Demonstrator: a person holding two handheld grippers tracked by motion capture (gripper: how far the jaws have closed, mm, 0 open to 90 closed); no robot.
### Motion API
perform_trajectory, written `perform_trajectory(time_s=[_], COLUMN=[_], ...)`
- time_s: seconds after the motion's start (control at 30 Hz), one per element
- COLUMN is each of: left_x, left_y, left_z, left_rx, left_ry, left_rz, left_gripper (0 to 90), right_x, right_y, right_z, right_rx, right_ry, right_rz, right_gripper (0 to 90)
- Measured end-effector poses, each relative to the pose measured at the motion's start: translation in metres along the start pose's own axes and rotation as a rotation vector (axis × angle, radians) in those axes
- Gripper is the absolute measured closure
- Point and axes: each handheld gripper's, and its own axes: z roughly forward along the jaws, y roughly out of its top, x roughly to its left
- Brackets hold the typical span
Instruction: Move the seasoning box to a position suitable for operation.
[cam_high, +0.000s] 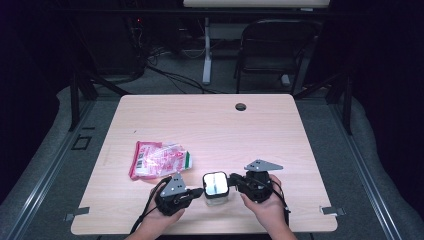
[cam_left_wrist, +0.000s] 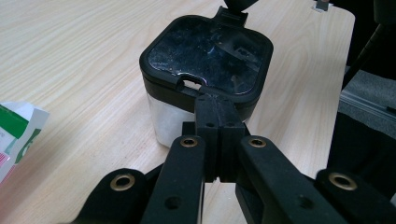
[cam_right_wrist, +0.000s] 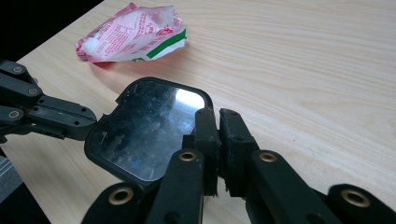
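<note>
Seen from the high view, a person's two hands hold the left gripper (cam_high: 196, 192) and the right gripper (cam_high: 233, 181) against opposite sides of a small clear container (cam_high: 216, 191) with a black-rimmed lid (cam_high: 215, 183), which stands near the front edge of the pale wooden table (cam_high: 260, 130). A red, white and green packet (cam_high: 159, 159) lies flat on the table just behind and to the left of the left gripper, apart from the container.

In the left gripper view, the left gripper's fingers (cam_left_wrist: 208, 109) are pressed together, their tips meeting the lid's (cam_left_wrist: 208, 53) near edge at a small tab; whether they pinch that tab cannot be told. The container's clear wall (cam_left_wrist: 163, 121) shows beneath the lid, and a corner of the packet (cam_left_wrist: 18, 128) sits at the left edge.

In the right gripper view, the right gripper's fingers (cam_right_wrist: 205, 126) stand nearly together with a narrow slit between them, set at the lid's (cam_right_wrist: 144, 128) near corner; a grip on it cannot be confirmed. The left gripper (cam_right_wrist: 95, 122) reaches the lid's far side, and the packet (cam_right_wrist: 133, 35) lies beyond.
</note>
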Motion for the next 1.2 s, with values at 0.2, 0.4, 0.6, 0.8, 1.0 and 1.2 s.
perform_trajectory(time_s=[0.2, 0.4, 0.6, 0.8, 1.0, 1.2], left_x=[0.0026, 0.0020, 0.0007, -0.0007, -0.0011, -0.0015], left_y=[-0.0027, -0.0026, -0.0009, 0.0012, 0.0020, 0.0033], left_z=[0.0038, 0.0039, 0.0028, 0.0018, 0.0016, 0.0015], left_rx=[0.034, 0.025, 0.018, 0.006, -0.002, -0.012], left_ry=[0.001, 0.000, 0.001, 0.007, -0.003, -0.006], left_rz=[-0.008, -0.010, -0.004, 0.001, -0.004, -0.006], left_gripper=[90.0, 90.0, 90.0, 90.0, 90.0, 90.0], right_x=[0.0001, -0.0009, -0.0006, -0.0007, -0.0008, -0.0006], right_y=[-0.0005, -0.0007, -0.0010, -0.0012, -0.0017, -0.0023], right_z=[0.0002, 0.0002, 0.0003, 0.0008, 0.0010, 0.0001], right_rx=[-0.006, -0.008, -0.009, -0.013, -0.016, -0.015], right_ry=[0.000, 0.007, 0.006, 0.003, 0.004, 0.004], right_rz=[0.008, 0.014, 0.011, 0.015, 0.014, 0.002], right_gripper=[86.4, 86.3, 86.4, 86.6, 86.6, 84.8])
